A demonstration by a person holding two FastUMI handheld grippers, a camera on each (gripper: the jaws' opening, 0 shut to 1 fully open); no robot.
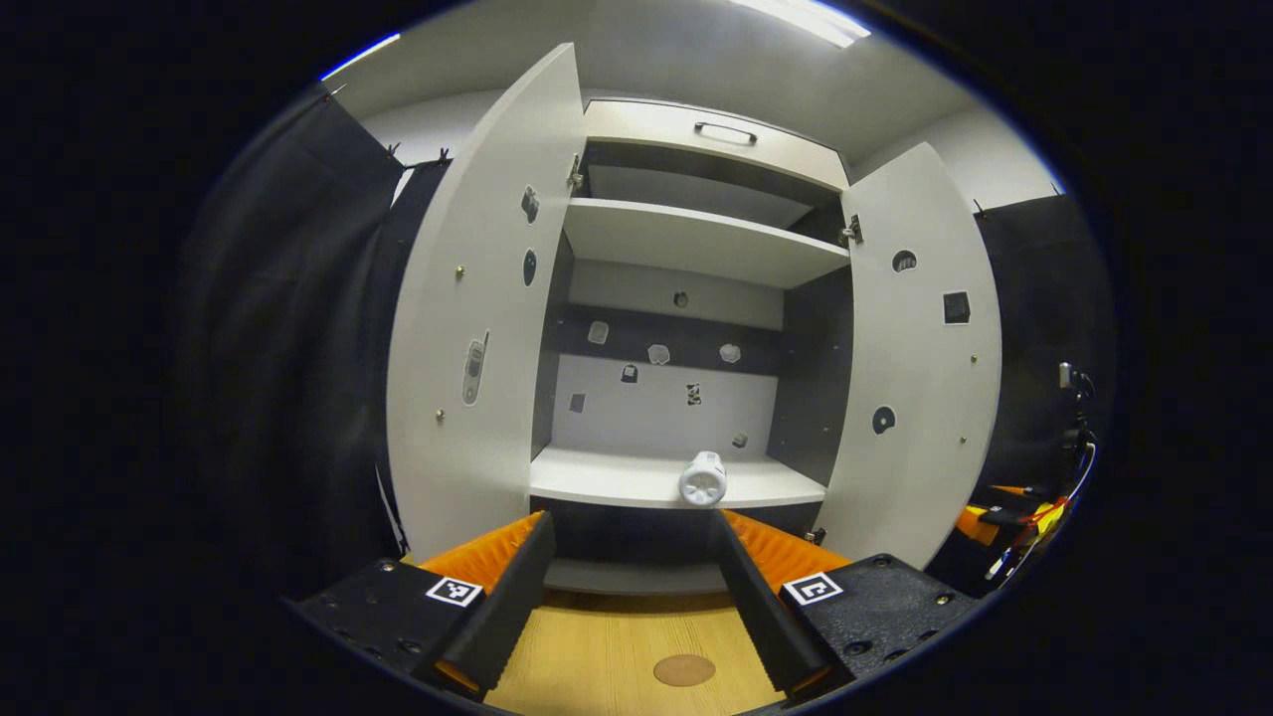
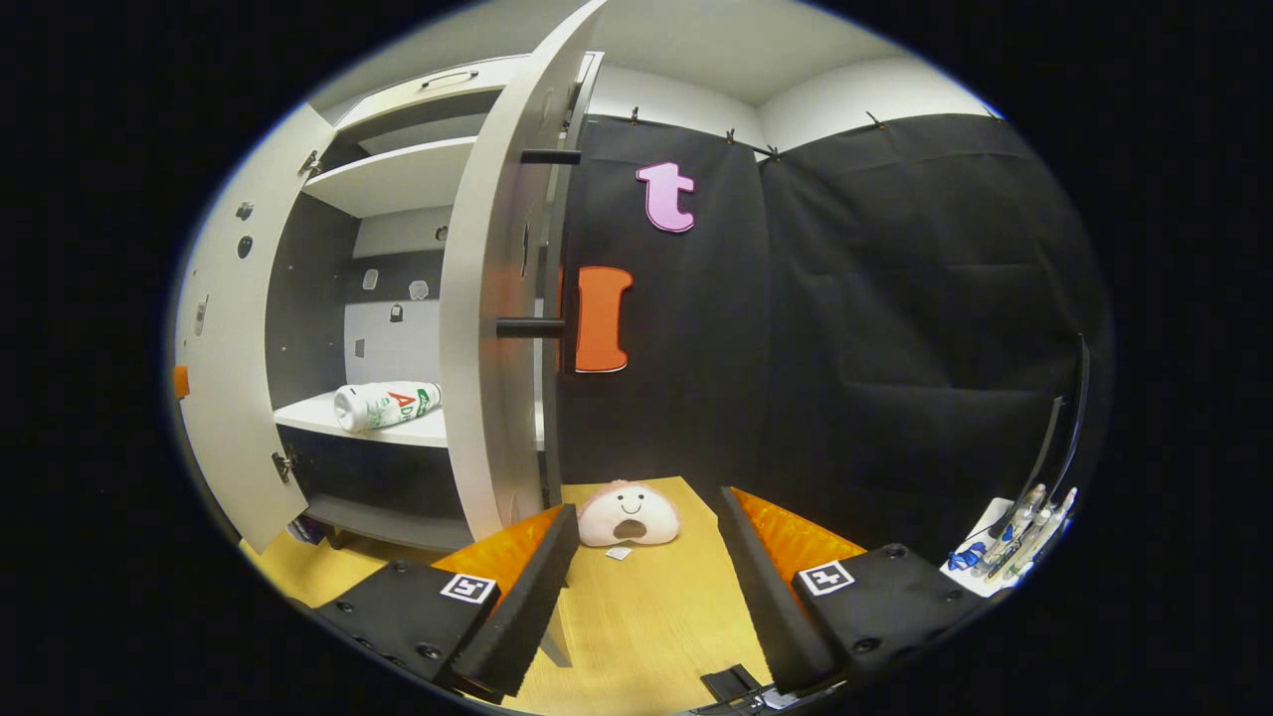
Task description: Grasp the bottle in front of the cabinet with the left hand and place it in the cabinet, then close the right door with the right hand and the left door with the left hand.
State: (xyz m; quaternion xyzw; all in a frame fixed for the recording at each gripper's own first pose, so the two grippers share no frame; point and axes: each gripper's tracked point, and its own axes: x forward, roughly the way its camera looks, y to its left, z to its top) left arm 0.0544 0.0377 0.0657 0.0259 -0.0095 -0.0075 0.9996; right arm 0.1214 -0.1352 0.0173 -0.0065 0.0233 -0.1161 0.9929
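A white bottle (image 1: 702, 478) lies on its side on the cabinet's lower shelf (image 1: 617, 479), its base facing me. In the right gripper view the same bottle (image 2: 386, 406) shows its printed label. Both doors stand open: the left door (image 1: 477, 318) and the right door (image 1: 920, 358). My left gripper (image 1: 632, 587) is open and holds nothing, hovering over the wooden table in front of the shelf. My right gripper (image 2: 646, 587) is open too, just outside the right door (image 2: 492, 328), whose dark bar handle (image 2: 530, 326) sticks out toward the wall.
A pink plush toy (image 2: 629, 515) lies on the wooden table (image 2: 646, 617) beside the right door. A white tray of pens (image 2: 1009, 542) sits at the right. A round brown mark (image 1: 684, 669) is on the table. Cables (image 1: 1034, 517) hang far right.
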